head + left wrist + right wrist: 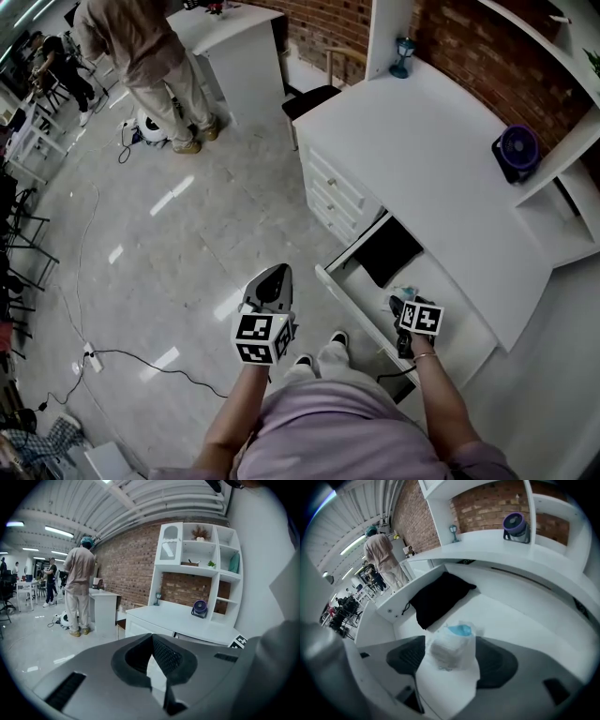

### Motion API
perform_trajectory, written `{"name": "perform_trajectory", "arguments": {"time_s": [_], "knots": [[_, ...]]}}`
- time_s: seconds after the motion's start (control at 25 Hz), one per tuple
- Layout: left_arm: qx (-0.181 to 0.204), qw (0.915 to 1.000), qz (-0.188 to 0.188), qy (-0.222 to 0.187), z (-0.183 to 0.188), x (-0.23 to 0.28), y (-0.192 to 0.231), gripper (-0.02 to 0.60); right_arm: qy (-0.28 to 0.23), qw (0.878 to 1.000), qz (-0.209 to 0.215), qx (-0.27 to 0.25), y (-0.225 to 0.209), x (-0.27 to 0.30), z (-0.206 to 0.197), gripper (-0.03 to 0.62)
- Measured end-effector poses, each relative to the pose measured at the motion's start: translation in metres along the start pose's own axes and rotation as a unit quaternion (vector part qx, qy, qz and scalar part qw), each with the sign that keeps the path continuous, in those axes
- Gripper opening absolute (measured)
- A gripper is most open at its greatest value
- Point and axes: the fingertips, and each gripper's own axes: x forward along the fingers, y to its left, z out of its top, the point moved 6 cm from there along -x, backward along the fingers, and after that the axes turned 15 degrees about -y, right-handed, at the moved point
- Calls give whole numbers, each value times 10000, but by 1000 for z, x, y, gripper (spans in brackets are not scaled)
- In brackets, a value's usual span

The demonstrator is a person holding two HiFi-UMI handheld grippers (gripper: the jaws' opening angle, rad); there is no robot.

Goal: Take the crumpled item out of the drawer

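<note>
The desk drawer (334, 282) stands pulled out. On its white floor lies the crumpled item (451, 645), a clear plastic packet with a blue patch; the head view shows it as a small pale lump (405, 292). My right gripper (451, 662) is down in the drawer (384, 609), jaws spread wide on either side of the packet, which looks unsqueezed. From above, that gripper (401, 307) sits just in front of the packet. A black cloth-like item (438, 597) lies further back in the drawer. My left gripper (274, 277) hangs over the floor, left of the drawer, shut and holding nothing (157, 673).
The white desk top (422, 150) carries a purple fan (516, 150) and a small blue lantern (403, 56). White shelves rise to the right. A person (150, 56) stands at another desk far left. Cables (94, 356) trail over the tiled floor.
</note>
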Motion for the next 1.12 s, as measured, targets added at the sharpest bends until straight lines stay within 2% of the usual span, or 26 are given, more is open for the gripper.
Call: {"name": "perform_trajectory", "arguments": {"time_s": [0.36,0.48,0.68,0.8,0.88,1.12], "knots": [[-4,9999,102,83,-3,0,2,0,465,9989,-39,105,-5,19,-13,355],[-18,9999,131,90,-4,1,1,0,514,9984,-36,221,-8,22,-15,357],[-21,9998,156,96,-4,-1,2,0,543,9984,-26,122,-6,22,-16,347],[-11,9999,122,97,-4,0,-1,0,543,9984,-25,122,-7,21,-16,316],[0,9999,81,87,-4,2,-3,0,561,9982,21,195,-6,20,-17,258],[15,10000,-44,75,-3,3,-9,0,572,9982,144,49,-1,19,-15,205]]}}
